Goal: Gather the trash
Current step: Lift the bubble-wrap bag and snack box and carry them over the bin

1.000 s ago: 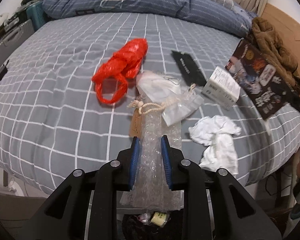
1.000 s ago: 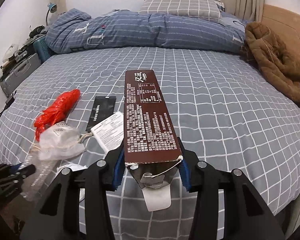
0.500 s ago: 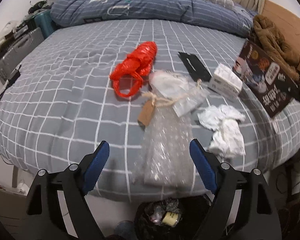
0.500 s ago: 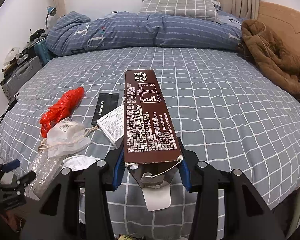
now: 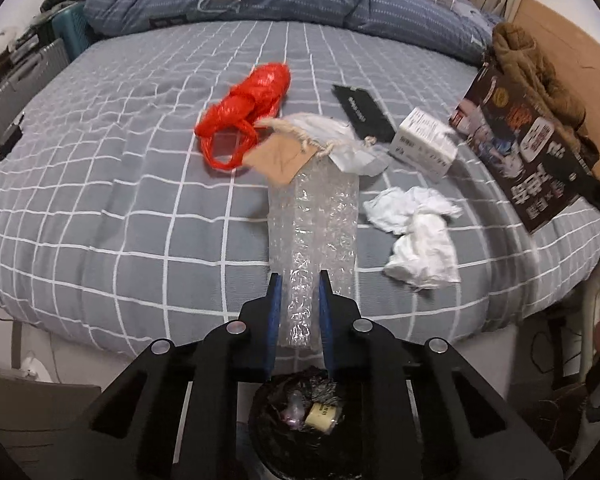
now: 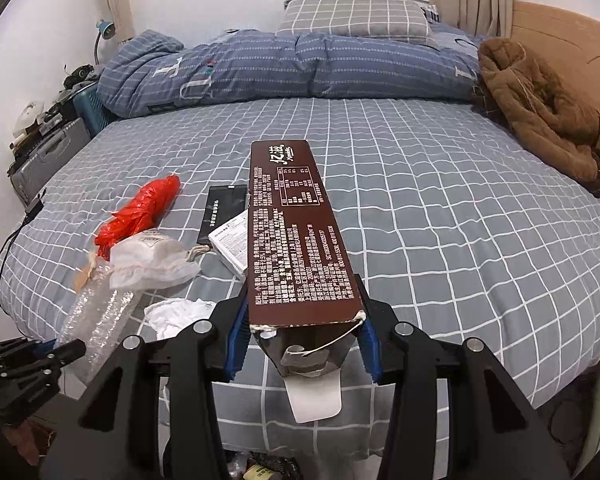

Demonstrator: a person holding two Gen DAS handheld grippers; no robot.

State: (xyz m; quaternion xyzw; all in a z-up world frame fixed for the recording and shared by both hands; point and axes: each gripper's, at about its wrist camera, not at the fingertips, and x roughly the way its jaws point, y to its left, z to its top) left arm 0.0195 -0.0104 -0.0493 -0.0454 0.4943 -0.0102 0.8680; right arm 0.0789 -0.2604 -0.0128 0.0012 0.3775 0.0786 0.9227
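My left gripper [image 5: 299, 280] is shut on the near end of a clear bubble wrap strip [image 5: 314, 220] that lies over the bed's front edge, with a brown tag and string at its far end. A black-lined trash bin [image 5: 300, 416] sits on the floor just below. My right gripper [image 6: 302, 320] is shut on a long brown snack box [image 6: 296, 240], held above the bed; the box also shows in the left wrist view [image 5: 528, 148]. A red plastic bag [image 5: 248, 116], crumpled white tissue [image 5: 420, 236], white cloth pouch [image 5: 324, 130], white carton [image 5: 424, 148] and black packet [image 5: 362, 112] lie on the bed.
A grey checked bed [image 6: 440, 208] carries a rolled blue duvet [image 6: 300, 68] and a pillow at the back. A brown coat [image 6: 540, 112] lies against the wooden headboard at right. A suitcase and clutter [image 6: 48, 152] stand by the bed's left side.
My left gripper opened wide half a second ago and has shut again on the bubble wrap, farther along it. The brown tag has shifted up. The right gripper still holds the box.
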